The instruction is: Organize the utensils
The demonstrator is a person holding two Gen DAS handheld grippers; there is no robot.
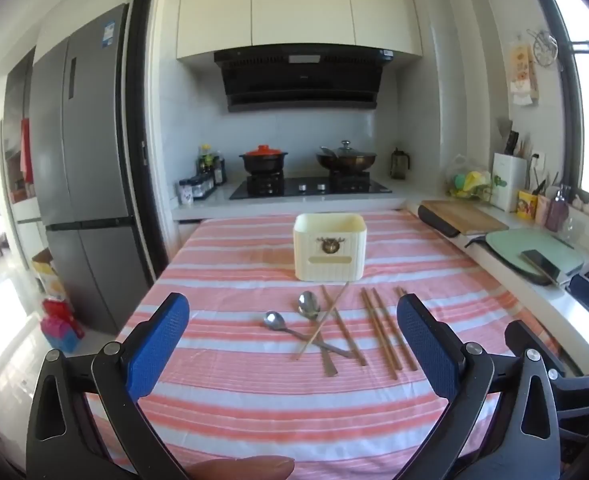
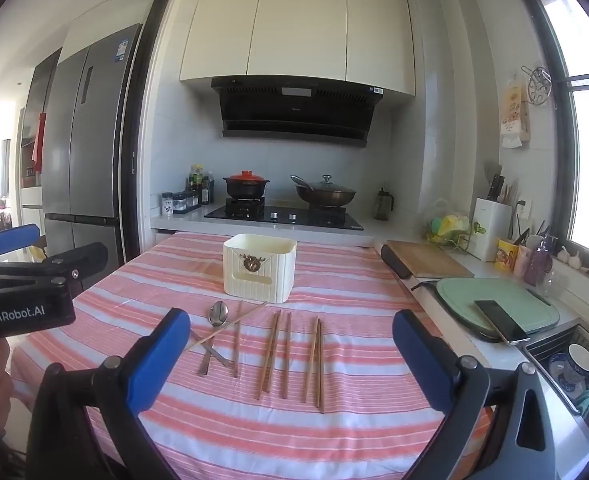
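A cream utensil holder (image 1: 329,247) (image 2: 260,267) stands upright on the pink-striped tablecloth (image 1: 230,380) (image 2: 354,432). In front of it lie two metal spoons (image 1: 308,305) (image 2: 218,314), with a second spoon (image 1: 275,320) to the left, and several wooden chopsticks (image 1: 382,332) (image 2: 286,354); one chopstick (image 1: 322,322) crosses the spoons. My left gripper (image 1: 292,344) is open and empty, above the near cloth. My right gripper (image 2: 290,364) is open and empty, near the right chopsticks. The left gripper's body (image 2: 22,292) shows at the left of the right wrist view.
A counter to the right carries a wooden cutting board (image 2: 428,264), a green board with a phone (image 2: 500,320) and a sink with dishes (image 2: 574,364). A stove with pots (image 1: 306,184) lies behind the table. A fridge (image 1: 82,168) stands at the left.
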